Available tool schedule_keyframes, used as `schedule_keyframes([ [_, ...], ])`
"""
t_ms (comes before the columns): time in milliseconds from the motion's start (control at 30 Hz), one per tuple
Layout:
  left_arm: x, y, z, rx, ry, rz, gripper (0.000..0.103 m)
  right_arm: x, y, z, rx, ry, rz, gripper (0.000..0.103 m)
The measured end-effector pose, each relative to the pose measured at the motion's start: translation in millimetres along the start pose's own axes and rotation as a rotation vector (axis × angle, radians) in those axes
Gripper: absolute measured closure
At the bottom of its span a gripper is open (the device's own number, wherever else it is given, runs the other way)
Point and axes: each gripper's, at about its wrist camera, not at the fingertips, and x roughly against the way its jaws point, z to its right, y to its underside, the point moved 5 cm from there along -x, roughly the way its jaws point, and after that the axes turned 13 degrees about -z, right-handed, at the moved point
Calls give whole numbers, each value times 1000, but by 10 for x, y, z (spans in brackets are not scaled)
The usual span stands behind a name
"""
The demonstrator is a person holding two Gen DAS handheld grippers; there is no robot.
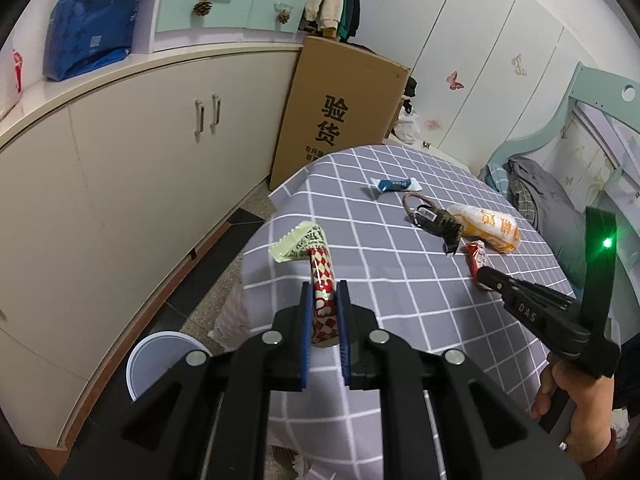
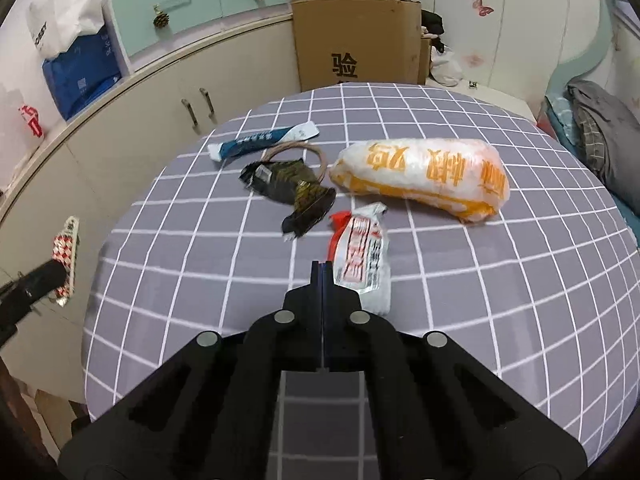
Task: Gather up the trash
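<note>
My left gripper (image 1: 324, 292) is shut on a red-and-white checkered wrapper (image 1: 321, 268) with a pale green end, held over the left edge of the grey checked table (image 1: 400, 300). The same wrapper (image 2: 66, 250) shows at the far left of the right wrist view. My right gripper (image 2: 322, 270) is shut with nothing between its fingers. Its tips rest just left of a red-and-white packet (image 2: 362, 254) lying on the cloth. Farther back lie a dark crumpled wrapper (image 2: 292, 188), an orange-and-white bag (image 2: 420, 176), a blue-and-white sachet (image 2: 264, 140) and a thin brown ring (image 2: 316, 152).
A pale round bin (image 1: 160, 356) stands on the floor below the table's left edge. Cream cabinets (image 1: 120, 180) run along the left, and a tall cardboard box (image 1: 340, 112) leans behind the table. A bed (image 1: 540, 196) lies to the right. A hand (image 1: 568, 392) holds the right gripper.
</note>
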Motion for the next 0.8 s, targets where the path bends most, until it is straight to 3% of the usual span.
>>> schedule_keyframes([
  [400,221,50,-398,47,-43,41,92,84,-65,117,-101,29,26,102],
  [800,37,-1,-672,103,-67,16,92,-122,-246,222,-105,68,13,102],
])
